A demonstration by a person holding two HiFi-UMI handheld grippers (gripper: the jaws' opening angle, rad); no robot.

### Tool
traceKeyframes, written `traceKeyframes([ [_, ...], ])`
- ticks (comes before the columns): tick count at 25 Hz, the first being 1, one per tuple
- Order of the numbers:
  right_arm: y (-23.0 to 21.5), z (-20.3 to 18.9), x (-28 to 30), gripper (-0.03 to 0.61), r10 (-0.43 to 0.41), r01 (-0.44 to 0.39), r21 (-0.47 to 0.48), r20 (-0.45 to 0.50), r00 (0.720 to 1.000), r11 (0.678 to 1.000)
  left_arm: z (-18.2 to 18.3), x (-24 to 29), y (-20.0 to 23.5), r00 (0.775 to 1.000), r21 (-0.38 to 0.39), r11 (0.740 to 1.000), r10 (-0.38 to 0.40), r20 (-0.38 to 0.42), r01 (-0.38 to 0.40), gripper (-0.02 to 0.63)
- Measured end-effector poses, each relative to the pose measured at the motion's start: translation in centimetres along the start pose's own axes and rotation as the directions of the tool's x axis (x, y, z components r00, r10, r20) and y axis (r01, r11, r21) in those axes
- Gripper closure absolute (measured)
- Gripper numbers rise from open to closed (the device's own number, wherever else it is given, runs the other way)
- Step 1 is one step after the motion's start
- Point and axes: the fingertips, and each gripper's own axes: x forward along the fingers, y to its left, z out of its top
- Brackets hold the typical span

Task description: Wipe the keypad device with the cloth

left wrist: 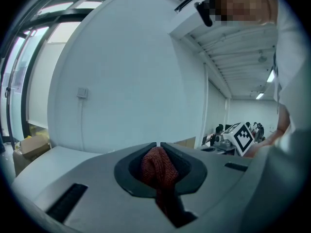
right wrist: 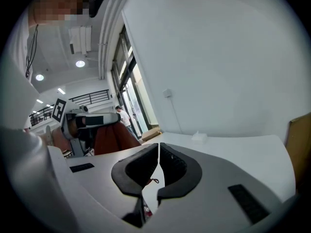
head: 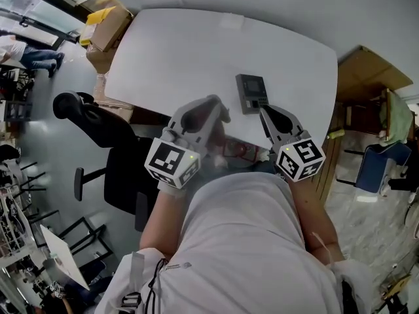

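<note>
The dark grey keypad device lies flat near the front edge of the white table. My left gripper is held at that edge, left of the device and tilted up, shut on a bunched red cloth. The cloth fills the hollow between its fingers and hangs down below it. A reddish bit of it shows under the table edge. My right gripper is just in front of the device, its jaws closed together with nothing held.
Cardboard boxes stand at the table's far left corner, and a black office chair is on the left. A wooden panel and a blue chair are on the right. A small white object lies at the table's far side.
</note>
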Motion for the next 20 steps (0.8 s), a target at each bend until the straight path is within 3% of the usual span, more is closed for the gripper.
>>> traceKeyframes([
  [15,-7.1,1.4,-1.8,0.551,-0.007,0.004,0.066,0.038,0.999,0.998,4.5,9.8,-2.0,0.999,0.061,0.998,-0.034,0.023,0.033,0.588],
  [20,-9.1,0.7,-2.7,0.551,-0.013,0.011,0.092,0.021,1.0,0.996,0.9,13.2,-1.5,0.998,0.046,0.999,0.005,-0.06,-0.002,0.588],
])
